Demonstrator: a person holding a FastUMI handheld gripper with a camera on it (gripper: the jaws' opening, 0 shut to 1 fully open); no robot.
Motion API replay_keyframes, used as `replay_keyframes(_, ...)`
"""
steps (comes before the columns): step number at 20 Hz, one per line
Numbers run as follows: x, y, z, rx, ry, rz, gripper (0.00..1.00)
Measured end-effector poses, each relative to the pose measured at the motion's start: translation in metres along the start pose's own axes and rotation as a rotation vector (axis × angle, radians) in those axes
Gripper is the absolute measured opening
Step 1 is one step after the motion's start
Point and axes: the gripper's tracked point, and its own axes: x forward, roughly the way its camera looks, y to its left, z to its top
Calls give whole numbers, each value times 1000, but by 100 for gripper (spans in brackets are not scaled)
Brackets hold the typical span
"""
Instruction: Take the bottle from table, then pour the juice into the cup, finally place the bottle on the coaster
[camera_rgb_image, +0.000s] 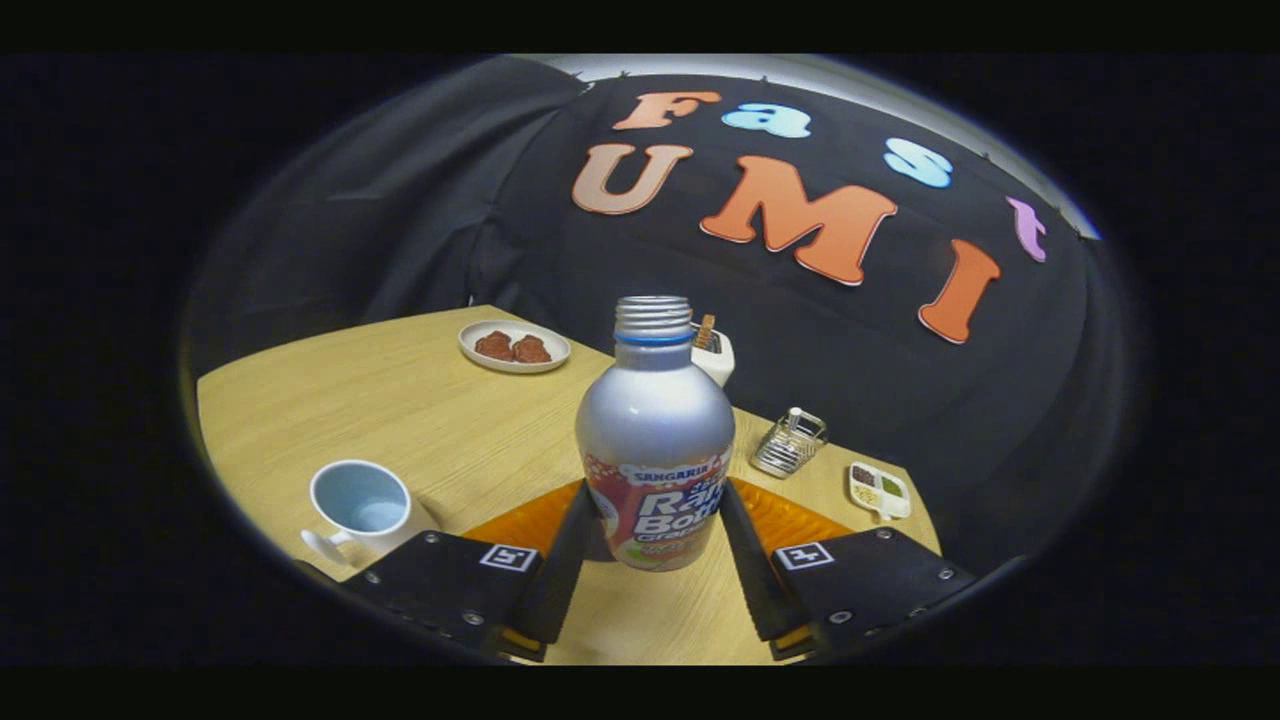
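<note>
Black fingers (560, 560) on screwed black plates; square black-and-white markers; orange-yellow trim beneath

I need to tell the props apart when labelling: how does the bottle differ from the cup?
The bottle is tall, silver metal with a printed label; the cup is short, white, pale blue inside, with a handle. The bottle stands between the gripper fingers, which press its sides; the cup sits apart, beside one finger. Both are upright, open-topped, on the wooden table.

Before me a pale wooden table (440, 420) stretches toward twelve o'clock, ending at a black cloth wall (400, 220), with a lit white strip (800, 72) above it.
</note>
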Motion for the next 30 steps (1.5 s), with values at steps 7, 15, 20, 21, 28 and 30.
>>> replay_keyframes(7,24,22,-15,168,0,80,72)
replay_keyframes(15,51,29,-36,258,4,99,72)
replay_keyframes(20,56,29,-44,270,5,98,72)
replay_keyframes(21,56,29,-46,272,3,99,71)
replay_keyframes(28,55,26,-46,245,-7,81,77)
replay_keyframes(30,55,24,-47,240,-5,72,78)
